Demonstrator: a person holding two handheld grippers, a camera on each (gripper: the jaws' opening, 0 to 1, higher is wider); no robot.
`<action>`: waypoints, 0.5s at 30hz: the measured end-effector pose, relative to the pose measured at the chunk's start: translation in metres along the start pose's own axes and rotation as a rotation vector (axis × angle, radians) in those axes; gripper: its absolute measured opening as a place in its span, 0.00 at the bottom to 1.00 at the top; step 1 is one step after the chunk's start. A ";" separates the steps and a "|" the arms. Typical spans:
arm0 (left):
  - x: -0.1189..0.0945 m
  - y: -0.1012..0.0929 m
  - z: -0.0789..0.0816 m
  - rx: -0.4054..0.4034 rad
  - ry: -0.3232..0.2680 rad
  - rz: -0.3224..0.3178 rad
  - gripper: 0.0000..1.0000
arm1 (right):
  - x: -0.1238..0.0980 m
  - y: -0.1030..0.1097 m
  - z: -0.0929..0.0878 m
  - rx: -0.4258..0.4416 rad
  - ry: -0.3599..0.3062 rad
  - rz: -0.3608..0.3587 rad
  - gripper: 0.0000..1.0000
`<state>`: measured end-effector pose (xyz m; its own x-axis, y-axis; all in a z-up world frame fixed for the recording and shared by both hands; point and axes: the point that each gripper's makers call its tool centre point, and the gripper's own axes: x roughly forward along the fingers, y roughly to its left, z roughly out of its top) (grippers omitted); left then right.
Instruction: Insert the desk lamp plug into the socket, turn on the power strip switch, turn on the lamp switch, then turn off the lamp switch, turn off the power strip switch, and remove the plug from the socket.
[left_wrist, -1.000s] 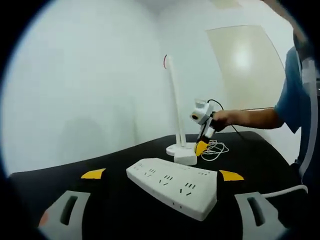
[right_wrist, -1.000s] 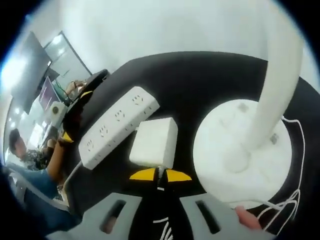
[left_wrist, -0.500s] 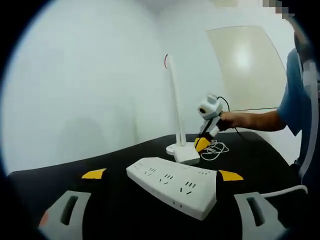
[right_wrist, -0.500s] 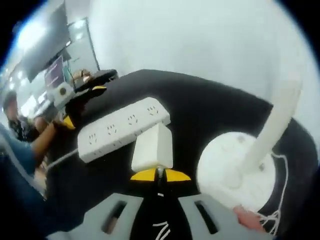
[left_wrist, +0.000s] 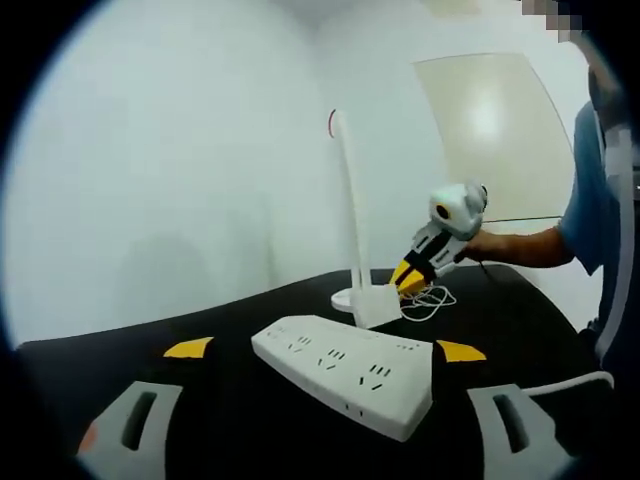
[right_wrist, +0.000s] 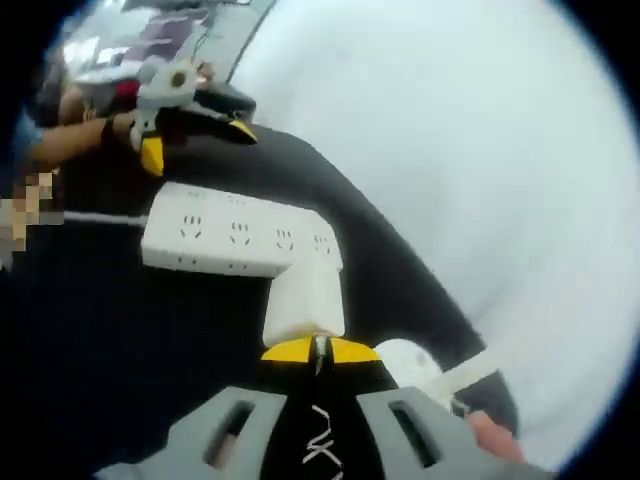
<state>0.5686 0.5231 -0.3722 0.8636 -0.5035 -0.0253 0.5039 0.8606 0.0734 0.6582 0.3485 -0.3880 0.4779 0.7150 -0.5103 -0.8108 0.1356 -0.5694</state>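
A white power strip (left_wrist: 342, 370) lies on the black table, just ahead of my left gripper (left_wrist: 323, 350), whose yellow-tipped jaws stand wide open on either side of it. Behind it rises the white desk lamp (left_wrist: 347, 200). My right gripper (left_wrist: 410, 273) holds the lamp's white block plug (left_wrist: 374, 305) tilted, above the table beside the lamp base. In the right gripper view, the right gripper (right_wrist: 318, 350) is shut on the plug (right_wrist: 303, 297), which hangs close to the end of the power strip (right_wrist: 235, 240). The left gripper (right_wrist: 185, 95) shows beyond the strip.
The lamp's white cord (left_wrist: 428, 297) lies coiled on the table right of the lamp base (right_wrist: 415, 365). The strip's own cable (left_wrist: 572, 380) runs off to the right. A person's forearm (left_wrist: 515, 245) reaches in from the right. White walls stand behind the table.
My right gripper has lifted the plug off the table, tilted it and swung toward the power strip. The left gripper and the strip have stayed put.
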 end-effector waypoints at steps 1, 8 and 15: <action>0.000 0.000 0.000 -0.001 -0.001 0.000 0.84 | 0.000 0.002 0.002 -0.030 0.004 -0.004 0.05; -0.001 -0.001 0.001 0.001 -0.003 -0.006 0.83 | -0.006 0.002 0.014 -0.148 0.002 -0.044 0.05; -0.003 -0.002 0.004 -0.007 -0.016 -0.009 0.83 | -0.017 0.001 0.030 -0.229 -0.020 -0.096 0.05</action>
<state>0.5649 0.5226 -0.3682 0.8586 -0.5126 -0.0100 0.5121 0.8563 0.0667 0.6391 0.3572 -0.3599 0.5401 0.7203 -0.4352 -0.6632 0.0459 -0.7470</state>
